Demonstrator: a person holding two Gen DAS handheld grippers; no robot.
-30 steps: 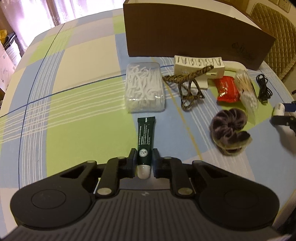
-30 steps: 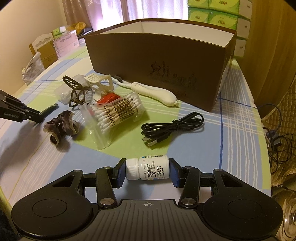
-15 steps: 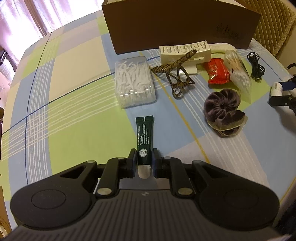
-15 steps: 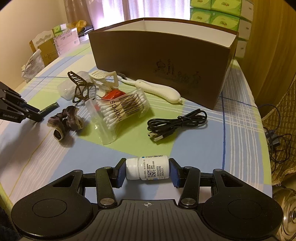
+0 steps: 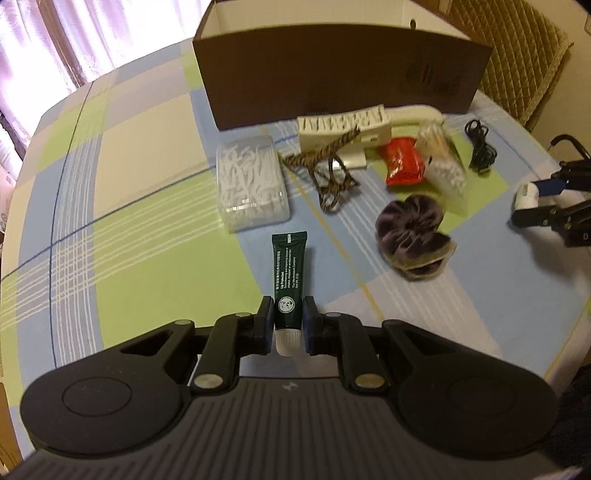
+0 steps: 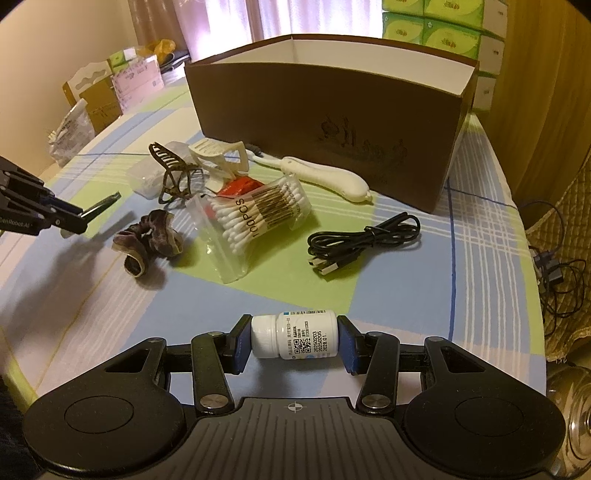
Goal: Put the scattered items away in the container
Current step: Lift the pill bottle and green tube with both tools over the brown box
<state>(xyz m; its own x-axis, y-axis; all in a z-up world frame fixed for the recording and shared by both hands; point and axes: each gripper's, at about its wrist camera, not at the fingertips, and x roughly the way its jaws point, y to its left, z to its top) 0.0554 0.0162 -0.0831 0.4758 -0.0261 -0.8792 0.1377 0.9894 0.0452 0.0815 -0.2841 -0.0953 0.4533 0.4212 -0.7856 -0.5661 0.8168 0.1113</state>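
Note:
My left gripper (image 5: 288, 325) is shut on a dark green tube (image 5: 287, 273), held above the checked tablecloth with its white cap toward me. My right gripper (image 6: 294, 341) is shut on a small white pill bottle (image 6: 294, 334) lying sideways between the pads. The brown cardboard box (image 5: 343, 62) (image 6: 328, 110) stands open at the far side of the table. In front of it lie a clear box of floss picks (image 5: 251, 181), a striped hair claw (image 5: 328, 170), a purple scrunchie (image 6: 147, 240), a bag of cotton swabs (image 6: 255, 218), a black cable (image 6: 362, 240) and a white brush (image 6: 325, 177).
A red packet (image 5: 402, 164) and a white comb-like holder (image 5: 343, 129) sit among the items. A wicker chair (image 5: 524, 62) stands behind the box. Stacked green tissue packs (image 6: 443, 26) and cartons (image 6: 96, 92) ring the table. The table edge (image 6: 532, 258) drops off at right.
Both grippers have risen and pulled back with their loads; the table items look smaller and the box's open top now shows in the left wrist view.

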